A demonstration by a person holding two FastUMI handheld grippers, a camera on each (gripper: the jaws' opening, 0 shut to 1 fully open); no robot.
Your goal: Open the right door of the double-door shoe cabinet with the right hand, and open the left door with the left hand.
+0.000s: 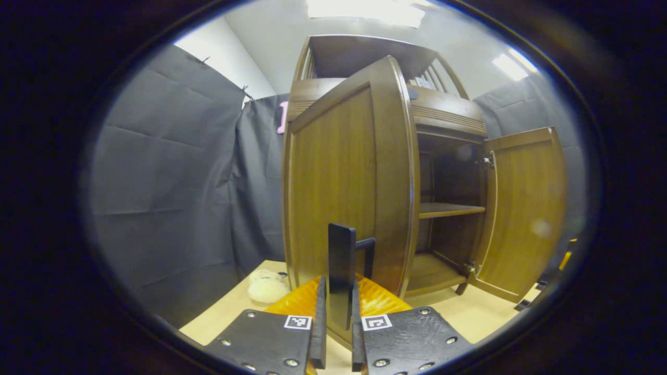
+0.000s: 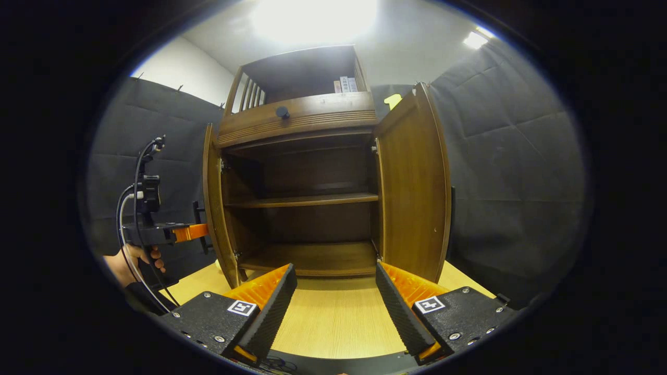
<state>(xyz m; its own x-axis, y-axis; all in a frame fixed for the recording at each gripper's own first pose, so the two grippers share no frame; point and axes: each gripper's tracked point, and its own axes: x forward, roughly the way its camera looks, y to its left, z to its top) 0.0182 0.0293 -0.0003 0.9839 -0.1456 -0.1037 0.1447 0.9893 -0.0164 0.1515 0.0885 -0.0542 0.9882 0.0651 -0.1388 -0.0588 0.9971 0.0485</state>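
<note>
Your left gripper point(image 1: 336, 312) has its fingers clamped on the dark bar handle point(image 1: 341, 271) of the left door point(image 1: 333, 182); keep that grip square and follow the hinge arc outward. Your right gripper point(image 2: 336, 302), fingers wide apart and holding nothing, faces the shoe cabinet point(image 2: 302, 208), whose right door point(image 2: 414, 187) stands swung open. Farther up, items on the top shelf point(image 2: 346, 84) bear writing too small to read
</note>
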